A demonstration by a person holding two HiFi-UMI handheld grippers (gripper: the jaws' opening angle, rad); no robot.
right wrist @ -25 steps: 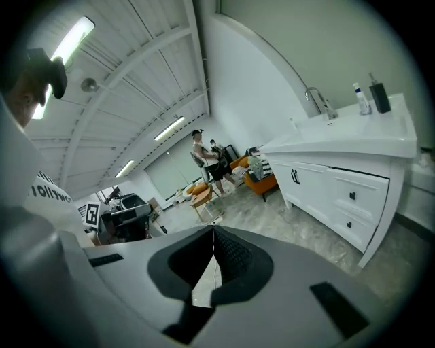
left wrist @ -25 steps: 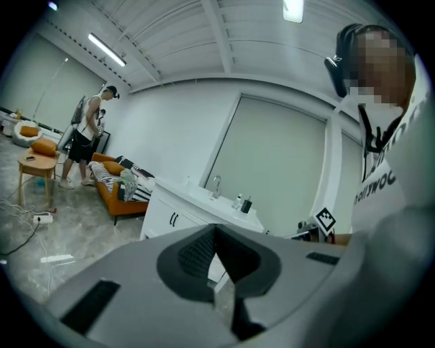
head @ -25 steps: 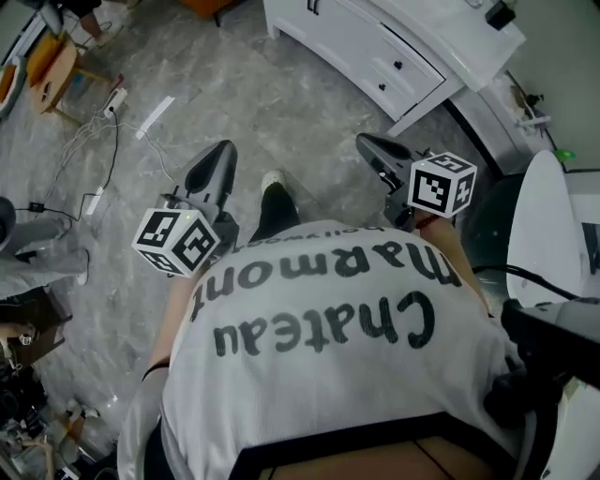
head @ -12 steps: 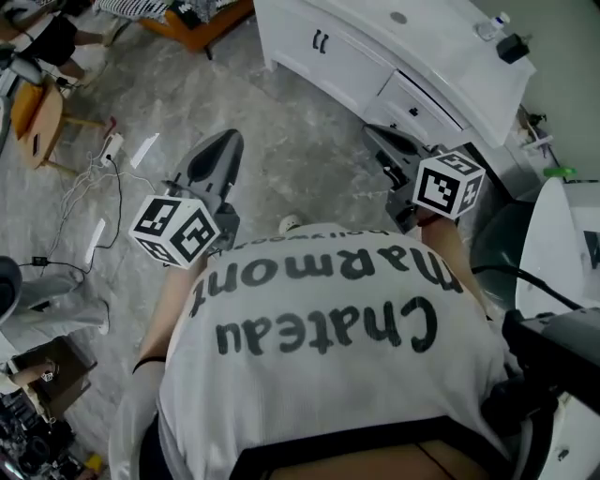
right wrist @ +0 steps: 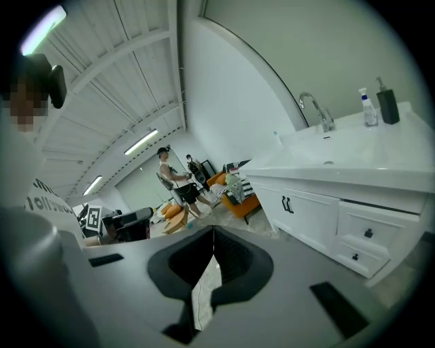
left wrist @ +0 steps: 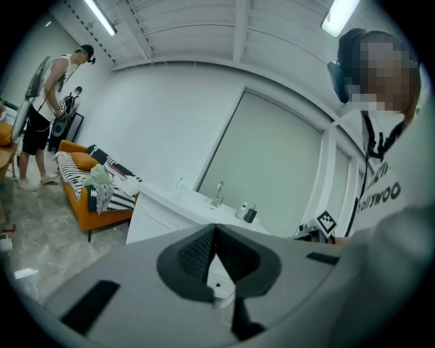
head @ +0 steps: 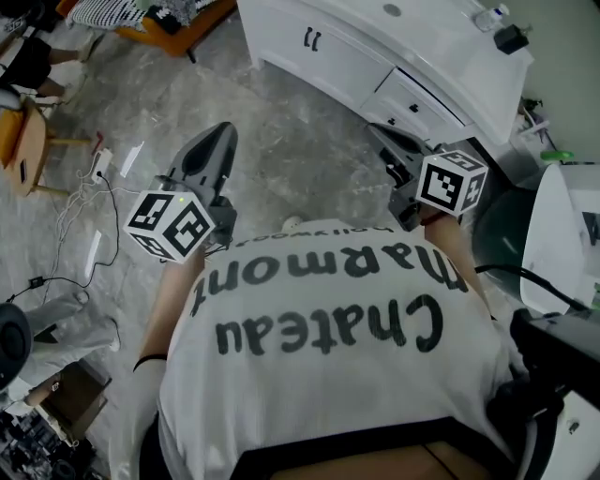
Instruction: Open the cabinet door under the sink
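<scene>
The white sink cabinet (head: 441, 70) stands across the top of the head view. Its door (head: 328, 64) under the basin is closed and carries two black handles (head: 309, 39). In the right gripper view the same door (right wrist: 309, 219) and handles (right wrist: 287, 204) lie to the right. My left gripper (head: 218, 134) is shut and empty, over the grey floor, well short of the cabinet. Close to the drawer (head: 412, 105) front, my right gripper (head: 377, 131) is also shut and empty, touching nothing. The left gripper (left wrist: 215, 228) faces the cabinet's left end (left wrist: 153, 219). The right gripper (right wrist: 213, 230) points left of the door.
An orange sofa (head: 178, 23) stands at the far left of the cabinet. A wooden stool (head: 26, 141) and floor cables (head: 80, 202) lie at the left. A dark bin (head: 502, 220) and a white appliance (head: 553, 234) crowd the right. A person (left wrist: 47, 102) stands by the sofa.
The wearer has walked toward the cabinet, which now sits lower and larger in the head view. Both grippers came along, jaws still shut.
</scene>
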